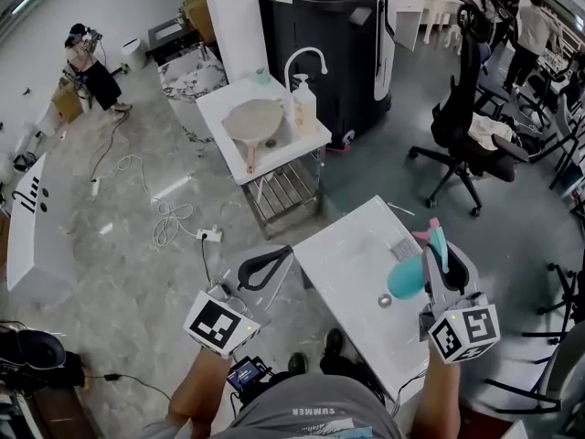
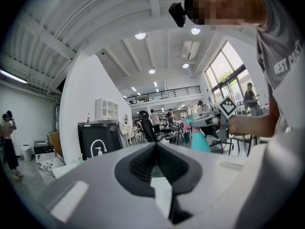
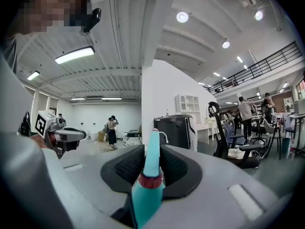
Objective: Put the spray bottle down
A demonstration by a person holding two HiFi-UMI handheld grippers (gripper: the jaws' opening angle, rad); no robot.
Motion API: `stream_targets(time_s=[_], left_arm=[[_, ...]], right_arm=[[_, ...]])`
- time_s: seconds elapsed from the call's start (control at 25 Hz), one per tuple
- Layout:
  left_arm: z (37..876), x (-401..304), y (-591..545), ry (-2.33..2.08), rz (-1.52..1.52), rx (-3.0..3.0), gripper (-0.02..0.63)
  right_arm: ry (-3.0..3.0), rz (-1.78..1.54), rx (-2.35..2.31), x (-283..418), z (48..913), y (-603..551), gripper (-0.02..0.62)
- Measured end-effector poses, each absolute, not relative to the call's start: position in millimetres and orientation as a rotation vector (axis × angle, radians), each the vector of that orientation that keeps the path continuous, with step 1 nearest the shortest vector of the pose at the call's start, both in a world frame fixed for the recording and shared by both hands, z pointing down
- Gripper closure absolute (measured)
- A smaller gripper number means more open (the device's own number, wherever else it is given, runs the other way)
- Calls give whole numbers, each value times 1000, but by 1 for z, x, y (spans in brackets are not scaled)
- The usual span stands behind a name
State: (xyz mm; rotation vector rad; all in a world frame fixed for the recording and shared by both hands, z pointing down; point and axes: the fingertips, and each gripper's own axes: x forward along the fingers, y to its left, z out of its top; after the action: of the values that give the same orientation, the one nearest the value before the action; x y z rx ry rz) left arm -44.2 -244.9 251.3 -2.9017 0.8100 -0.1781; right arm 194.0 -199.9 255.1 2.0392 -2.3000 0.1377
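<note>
Only head view shows white table (image 1: 347,250) beneath spray bottle (image 1: 405,279).

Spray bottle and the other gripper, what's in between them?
Just bare white tabletop lies between the spray bottle and the left gripper. The head view shows it.

Grey printed T-shirt (image 1: 315,408); left tool (image 1: 267,265) and right tool (image 1: 441,250) grey, black apparently ribbed pads (image 2: 143,163), marker cubes (image 1: 219,323)
</note>
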Motion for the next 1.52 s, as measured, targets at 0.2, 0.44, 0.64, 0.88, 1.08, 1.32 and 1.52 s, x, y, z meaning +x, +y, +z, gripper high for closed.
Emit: stream_targets(time_s=[0.2, 0.44, 0.64, 0.88, 1.08, 1.32, 1.52], left_arm=[[265, -38, -265, 826, -208, -2919, 604], [279, -26, -284, 840, -245, -2947, 604], [295, -10, -296, 848, -284, -2969, 604], [308, 3, -314, 861, -321, -2973, 604], [322, 10, -331, 885, -337, -2976, 604], [341, 14, -352, 915, -351, -2978, 604], [357, 14, -370, 943, -372, -2978, 604]], right_arm=[[-2305, 141, 2037, 204, 266, -226, 491], [-2310, 164, 2025, 215, 284, -254, 491], [-2315, 182, 2016, 229, 304, -277, 491], [-2319, 216, 2012, 244, 326, -304, 491], [-2325, 230, 2002, 252, 345, -328, 491], [-2340, 223, 1970, 253, 366, -352, 491], [-2350, 187, 1932, 249, 378, -369, 491]])
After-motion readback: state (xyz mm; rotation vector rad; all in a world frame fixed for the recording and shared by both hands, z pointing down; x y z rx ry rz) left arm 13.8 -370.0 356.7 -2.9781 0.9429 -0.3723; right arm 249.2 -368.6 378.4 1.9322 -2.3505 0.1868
